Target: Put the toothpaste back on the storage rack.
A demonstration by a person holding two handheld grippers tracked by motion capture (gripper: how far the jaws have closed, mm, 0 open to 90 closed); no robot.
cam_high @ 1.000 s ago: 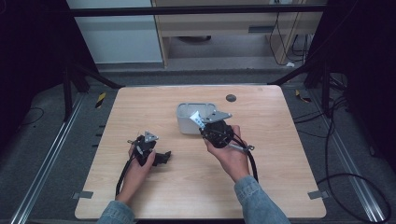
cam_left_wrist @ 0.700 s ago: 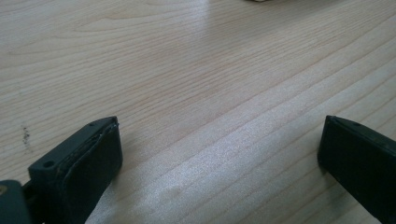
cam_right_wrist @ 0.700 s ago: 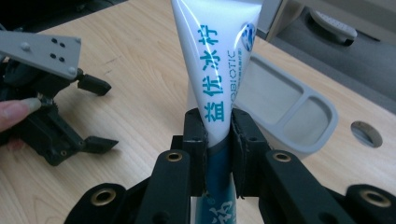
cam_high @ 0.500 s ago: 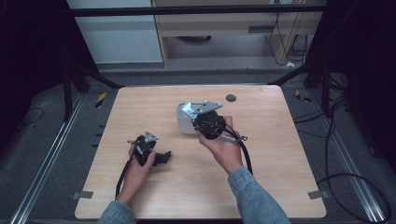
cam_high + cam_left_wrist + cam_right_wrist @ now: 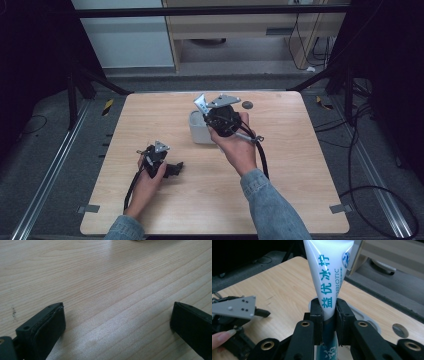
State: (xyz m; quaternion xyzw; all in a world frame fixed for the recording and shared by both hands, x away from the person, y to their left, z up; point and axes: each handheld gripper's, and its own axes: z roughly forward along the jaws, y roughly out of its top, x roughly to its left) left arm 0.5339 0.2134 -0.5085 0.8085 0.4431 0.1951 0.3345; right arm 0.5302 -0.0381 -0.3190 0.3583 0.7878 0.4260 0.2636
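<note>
Right gripper (image 5: pixel 329 312) clenched on white tube (image 5: pixel 329 272), nose-up above grey box (image 5: pixel 201 127) near table's (image 5: pixel 300 200) far edge, seemingly lifted clear of it; left gripper (image 5: pixel 117 327) released, idle, resting toward the near-left corner.

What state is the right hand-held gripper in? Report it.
Shut on the white tube: the right hand-held gripper has both pads pressed against it.

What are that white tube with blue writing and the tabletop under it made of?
The white tube with blue lettering looks like soft, glossy plastic: it shines under the light and tapers to a flat pinched end where the right gripper clamps it. The tabletop looks like pale wood or wood-look laminate with a smooth matt finish and fine straight grain lines; which of the two, I cannot tell.
</note>
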